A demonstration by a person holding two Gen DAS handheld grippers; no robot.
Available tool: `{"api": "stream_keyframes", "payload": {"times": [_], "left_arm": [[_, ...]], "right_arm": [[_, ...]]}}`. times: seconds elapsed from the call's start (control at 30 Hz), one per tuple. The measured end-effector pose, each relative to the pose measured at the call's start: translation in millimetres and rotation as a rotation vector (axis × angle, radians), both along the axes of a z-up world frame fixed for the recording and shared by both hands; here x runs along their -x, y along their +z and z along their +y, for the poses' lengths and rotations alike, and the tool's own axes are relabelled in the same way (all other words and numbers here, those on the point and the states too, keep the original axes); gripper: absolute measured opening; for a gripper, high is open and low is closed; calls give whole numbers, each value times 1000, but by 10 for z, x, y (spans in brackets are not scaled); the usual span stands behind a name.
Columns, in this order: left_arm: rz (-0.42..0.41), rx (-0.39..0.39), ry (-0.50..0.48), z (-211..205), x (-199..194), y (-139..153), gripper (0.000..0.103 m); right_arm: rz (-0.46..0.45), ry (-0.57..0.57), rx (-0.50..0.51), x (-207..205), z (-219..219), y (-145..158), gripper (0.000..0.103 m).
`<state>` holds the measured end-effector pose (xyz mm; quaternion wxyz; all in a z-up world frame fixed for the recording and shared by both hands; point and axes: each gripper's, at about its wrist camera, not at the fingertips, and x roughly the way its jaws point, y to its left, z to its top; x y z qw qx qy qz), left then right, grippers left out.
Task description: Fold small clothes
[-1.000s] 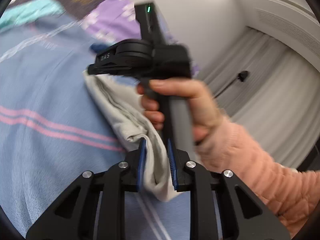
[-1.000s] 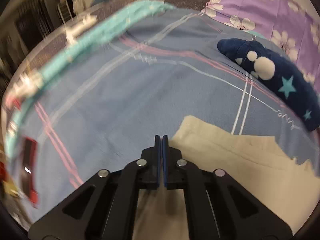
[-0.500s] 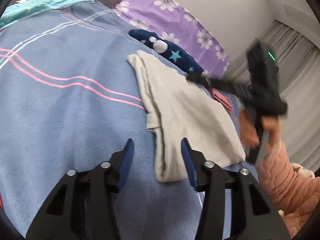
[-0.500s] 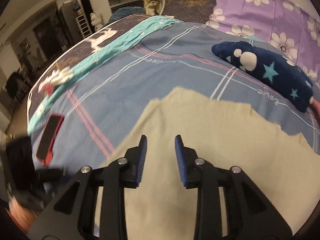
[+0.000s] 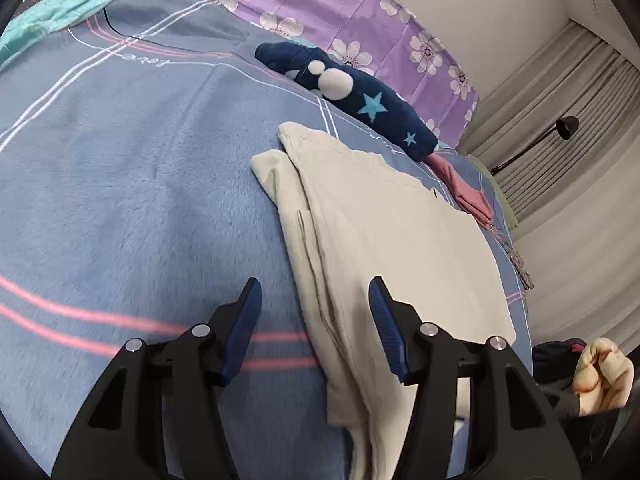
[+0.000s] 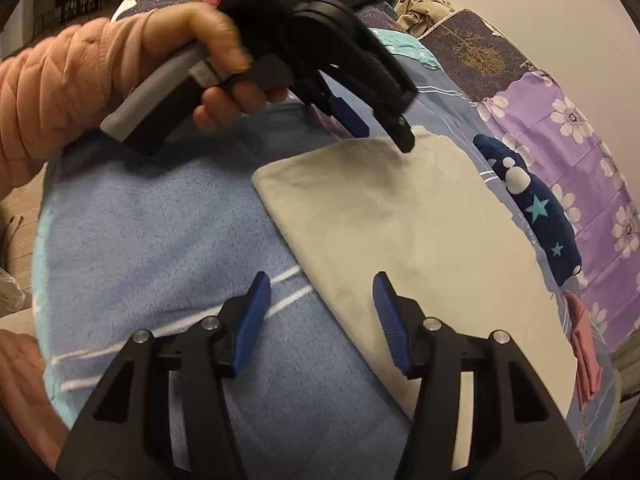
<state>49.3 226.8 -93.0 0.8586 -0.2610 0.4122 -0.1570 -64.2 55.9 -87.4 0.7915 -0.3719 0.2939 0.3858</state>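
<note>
Lying flat on a blue fleece blanket point(image 5: 132, 208), the cream garment point(image 5: 384, 240) is folded into a long panel that runs from near the camera up toward the far side of the bed. From the left wrist view, going left to right: a teal strip of bedding point(image 5: 68, 4) sits at the far upper left, then the blanket with its pink and white stripes, then the left gripper point(image 5: 314, 324) low in the frame. Its jaws have just been opening and now stand well apart; the folded left edge of the garment lies between and below them, but neither blue pad presses on the cloth. Beyond the garment lies a navy plush item with stars point(image 5: 352, 92), just beside the garment's far edge, and behind it a purple flowered pillow point(image 5: 360, 20). A pink cloth point(image 5: 466, 192) lies to the right of the plush. At the lower right a hand point(image 5: 602, 378) shows at the frame edge.

In the right wrist view, a peach quilted sleeve point(image 6: 52, 96) enters at the upper left, its hand wrapped around the left gripper's handle. Below, the right gripper point(image 6: 322, 322) has also just been opening; its jaws are spread, poised over the garment's near edge where it meets the blanket, clamping nothing. The garment fills the middle and right, with the plush and pillow at the far right.
</note>
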Motion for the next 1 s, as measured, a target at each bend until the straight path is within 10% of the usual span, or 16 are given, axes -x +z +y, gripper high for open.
{"api": "stream_keyframes", "payload": {"times": [0.3,0.43,0.53,0.67,0.73,0.87,1.0], "left_arm": [[-11,117,7,98,-494,-71,54],[23,114,54,152,-825,-74,12],[-89,233,116,326,-755,20,8],[-96,202,150,438,-636,-82,7],[-60,227,152,477,-599,-148,10],[-55,259,126,527,-482,-86,55],[-34,242,35,373,-536,-92,64]], "right_arm": [[25,-7,-31,-92,226,-15,54],[-92,-37,-16,-87,426,-56,51],[-55,-81,-36,-158,485,-100,9],[-29,-74,-79,-149,412,-70,8],[-10,-70,-100,-163,360,-22,8],[-23,-59,-81,-125,288,-18,15],[-69,-88,-35,-14,328,-92,30]]}}
